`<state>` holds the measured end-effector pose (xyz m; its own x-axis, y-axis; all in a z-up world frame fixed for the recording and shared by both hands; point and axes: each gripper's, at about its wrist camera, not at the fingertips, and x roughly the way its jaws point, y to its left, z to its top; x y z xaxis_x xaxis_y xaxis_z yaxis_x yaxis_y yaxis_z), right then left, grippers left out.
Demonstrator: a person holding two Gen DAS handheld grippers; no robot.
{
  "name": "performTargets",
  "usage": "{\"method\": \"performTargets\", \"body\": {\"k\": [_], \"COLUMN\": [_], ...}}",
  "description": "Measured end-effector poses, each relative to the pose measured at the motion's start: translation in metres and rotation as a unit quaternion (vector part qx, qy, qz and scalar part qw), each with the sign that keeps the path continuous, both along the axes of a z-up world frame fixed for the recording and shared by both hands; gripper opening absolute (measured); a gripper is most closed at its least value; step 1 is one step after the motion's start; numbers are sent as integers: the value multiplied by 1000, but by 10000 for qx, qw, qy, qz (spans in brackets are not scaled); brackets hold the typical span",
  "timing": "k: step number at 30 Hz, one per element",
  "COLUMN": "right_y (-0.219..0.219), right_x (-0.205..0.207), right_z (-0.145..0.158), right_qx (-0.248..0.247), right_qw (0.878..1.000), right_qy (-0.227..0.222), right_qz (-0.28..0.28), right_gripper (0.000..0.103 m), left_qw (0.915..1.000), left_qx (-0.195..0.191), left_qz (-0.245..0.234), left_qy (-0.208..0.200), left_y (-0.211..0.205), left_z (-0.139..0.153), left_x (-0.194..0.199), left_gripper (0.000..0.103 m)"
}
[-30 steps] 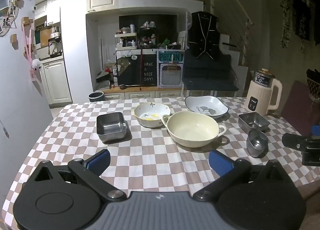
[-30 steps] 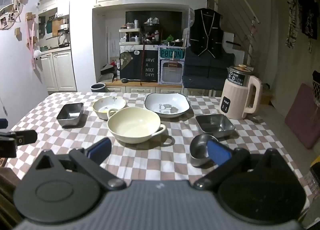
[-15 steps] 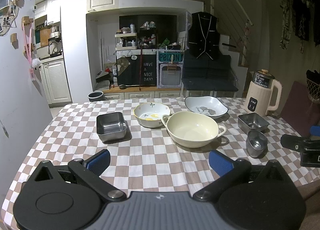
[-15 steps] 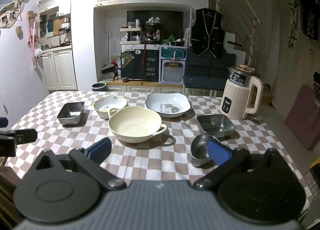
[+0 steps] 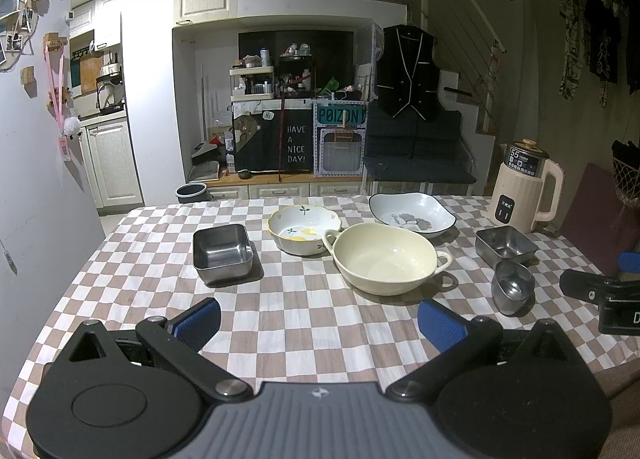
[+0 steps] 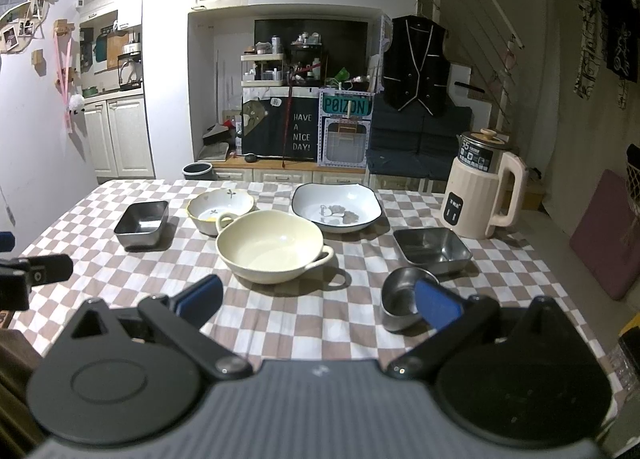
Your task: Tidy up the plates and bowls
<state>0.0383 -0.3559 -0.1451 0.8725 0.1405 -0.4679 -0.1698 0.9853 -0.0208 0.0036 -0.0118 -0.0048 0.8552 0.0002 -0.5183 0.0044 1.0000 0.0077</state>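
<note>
Along the bottom of both frames the two claws are sitting just above the near edge of the checkered tablecloth [image 5: 304, 323]: the left gripper [image 5: 319, 323] is spreading its blue pads [image 5: 199, 318] wide with only cloth between them, and the right gripper [image 6: 318, 305] is gaping just as widely, gripping nothing — its right pad is overlapping the small round steel cup [image 6: 400, 299] in the picture, though whether they are touching I cannot tell. At the right edge of the left wrist view the dark body of the other tool is poking in just beyond that same cup [image 5: 513, 286]. Toward the frame's middle, the cream two-handled bowl [image 5: 386, 257] is resting upright, its left handle lying just beside the scalloped lemon-print bowl [image 5: 304, 228] behind it. Left of centre a square steel container [image 5: 222, 252] is standing alone, well apart from the ceramics, while a second steel container [image 6: 432, 248] is sitting at the right, just behind the cup. Farther back, the white dish with a dark rim [image 6: 337, 207] is lying near the table's far side, right of the lemon-print bowl. In the right part of the frame a cream electric kettle [image 6: 478, 197] is standing upright at the far corner — and beyond it, upper centre, a dark cabinet is reading "HAVE A NICE DAY!" [image 6: 301, 132].
</note>
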Motion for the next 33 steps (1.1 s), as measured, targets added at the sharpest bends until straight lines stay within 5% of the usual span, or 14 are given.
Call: {"method": "performTargets", "body": {"k": [33], "right_y": [1], "right_x": [0], "right_z": [0], "right_qx": [-17], "right_qw": [10000], "right_qy": [12], "right_qz": [-3], "right_gripper": [103], "left_qw": [10000], "left_qx": [-13], "left_qz": [-14], "left_qy": [-14], "left_y": [0], "left_z": [1], "left_x": [-2], "left_gripper": [103]}}
